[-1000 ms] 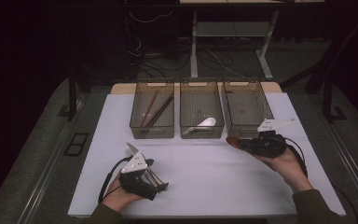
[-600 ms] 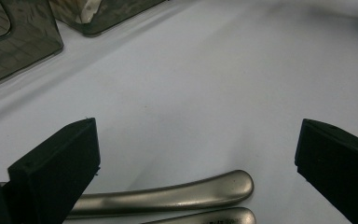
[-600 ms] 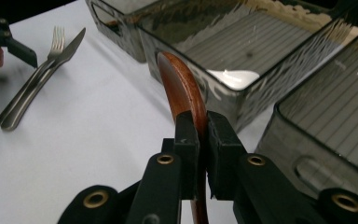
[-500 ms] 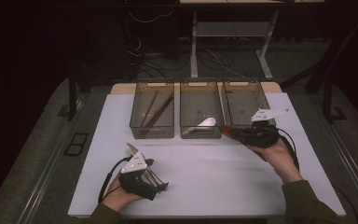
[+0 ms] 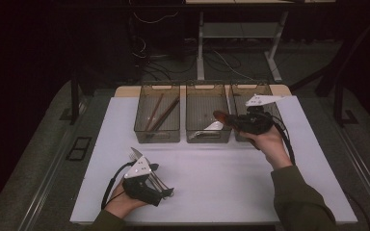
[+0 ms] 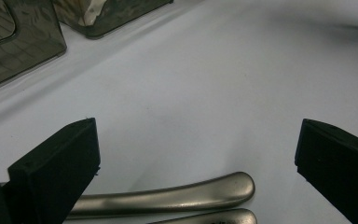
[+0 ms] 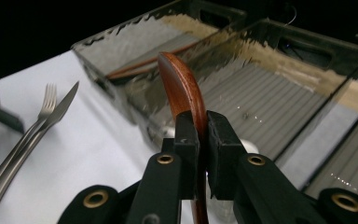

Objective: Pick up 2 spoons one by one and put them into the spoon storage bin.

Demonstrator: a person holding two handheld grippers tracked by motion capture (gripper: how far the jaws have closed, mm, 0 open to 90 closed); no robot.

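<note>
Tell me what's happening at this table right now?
A person is sorting cutlery into three clear bins at the back of the white table. The right gripper is shut on a brown wooden spoon, held in the air over the middle bin, which holds a white spoon. The left gripper sits open low over the table, with a metal fork and knife lying between its jaws. The left bin holds chopsticks.

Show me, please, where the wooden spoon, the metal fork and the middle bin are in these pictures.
wooden spoon [image 7: 179, 88]: right gripper view, on the curved brown part above the jaws.
metal fork [image 7: 48, 99]: right gripper view, on its tines.
middle bin [image 5: 208, 85]: high view, on its far rim.
</note>
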